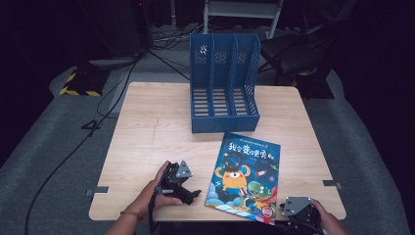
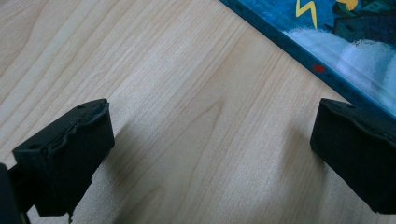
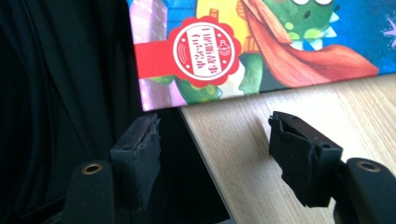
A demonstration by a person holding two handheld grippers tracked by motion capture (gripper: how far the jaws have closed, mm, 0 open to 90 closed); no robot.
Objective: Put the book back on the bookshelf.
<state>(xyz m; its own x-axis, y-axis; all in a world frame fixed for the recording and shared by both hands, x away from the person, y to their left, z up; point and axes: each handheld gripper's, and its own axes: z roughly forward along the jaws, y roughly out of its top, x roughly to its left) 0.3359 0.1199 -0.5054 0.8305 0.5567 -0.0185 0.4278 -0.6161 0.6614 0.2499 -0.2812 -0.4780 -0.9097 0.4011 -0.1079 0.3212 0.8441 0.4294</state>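
Note:
A colourful picture book lies flat on the wooden table near its front edge. A blue three-slot file rack stands upright behind it. My left gripper rests on the table just left of the book. Its jaws are open over bare wood, and the book's edge runs beside the right jaw. My right gripper sits at the table's front edge by the book's near right corner. It is open, with nothing between its jaws, and that corner juts past the table edge.
A dark chair and a metal frame stand behind the table. Cables trail over the grey floor at the left, near a yellow-and-black striped base. Small metal brackets sit at the table's front corners.

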